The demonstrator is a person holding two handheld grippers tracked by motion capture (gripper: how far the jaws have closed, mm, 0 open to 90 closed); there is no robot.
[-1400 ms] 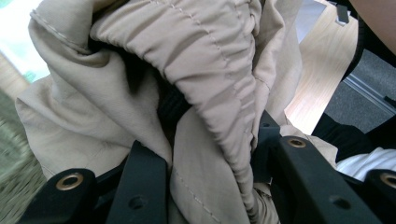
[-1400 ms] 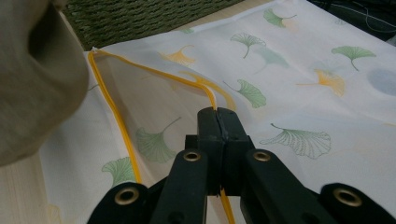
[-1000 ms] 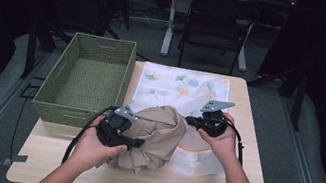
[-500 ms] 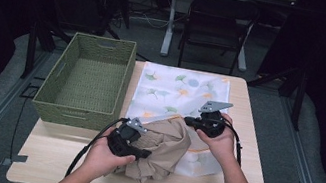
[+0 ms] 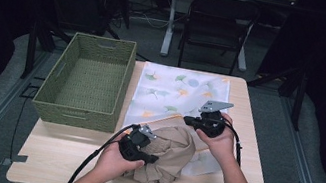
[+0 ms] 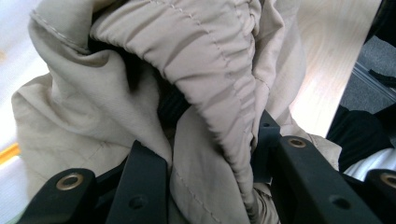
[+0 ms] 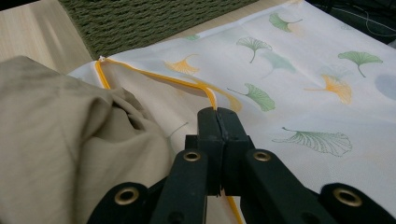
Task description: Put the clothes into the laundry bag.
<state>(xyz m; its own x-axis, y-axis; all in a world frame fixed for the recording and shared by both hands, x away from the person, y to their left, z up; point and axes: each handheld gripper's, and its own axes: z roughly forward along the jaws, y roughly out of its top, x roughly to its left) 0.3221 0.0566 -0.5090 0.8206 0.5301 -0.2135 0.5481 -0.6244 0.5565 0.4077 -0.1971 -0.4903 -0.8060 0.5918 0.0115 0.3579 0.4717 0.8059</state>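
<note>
Bagging looks like the step in hand: the right tongs point(image 7: 217, 122) pinch the yellow-trimmed mouth of the leaf-print bag point(image 5: 179, 90), while the left tongs point(image 5: 147, 145) grip a bunched fold of the beige garment point(image 5: 171, 155) at the near middle of the surface point(image 5: 63, 155). Next, probably, the mouth must lift wide so the garment slides in. A green woven basket point(image 5: 86, 80) stands far left; the dim room beyond holds a chair point(image 5: 215, 27).

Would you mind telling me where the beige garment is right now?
In the high view the beige garment lies bunched at the table's near edge, between the left gripper and right gripper, overlapping the leaf-print bag.
</note>
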